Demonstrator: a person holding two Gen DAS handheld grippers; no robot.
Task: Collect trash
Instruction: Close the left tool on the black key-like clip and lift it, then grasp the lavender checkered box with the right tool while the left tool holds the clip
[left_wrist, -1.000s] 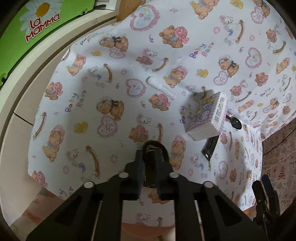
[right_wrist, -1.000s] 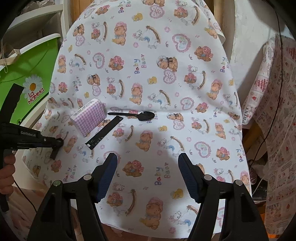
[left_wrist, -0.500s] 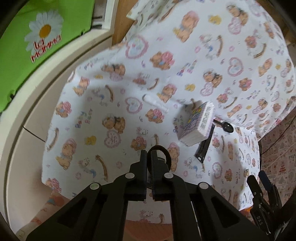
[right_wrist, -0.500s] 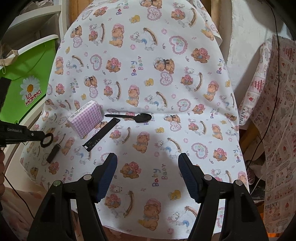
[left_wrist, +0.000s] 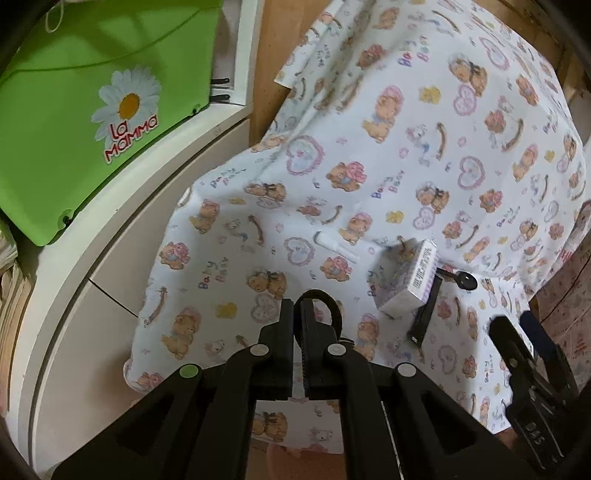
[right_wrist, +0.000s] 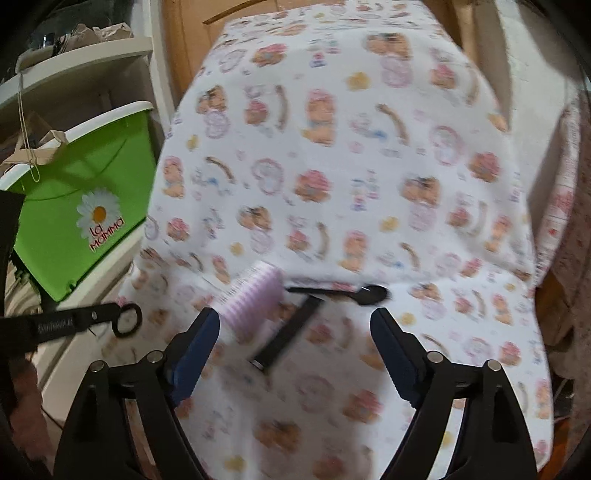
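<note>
Your left gripper (left_wrist: 297, 308) is clamped tight on a small black ring-shaped piece (left_wrist: 325, 301), held up off the bear-print cloth (left_wrist: 424, 147). Your right gripper (right_wrist: 295, 334) has just been spreading its fingers wide, with nothing pressed between them; it hangs over the cloth. Ahead of it lie a lilac checked box (right_wrist: 253, 295), a black strip (right_wrist: 286, 334) just beside it and a black spoon (right_wrist: 364, 293). A green bin (right_wrist: 85, 206) stands at left.

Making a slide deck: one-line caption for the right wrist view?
Open right gripper nears a lilac checked box, black strip and black plastic spoon.
</note>
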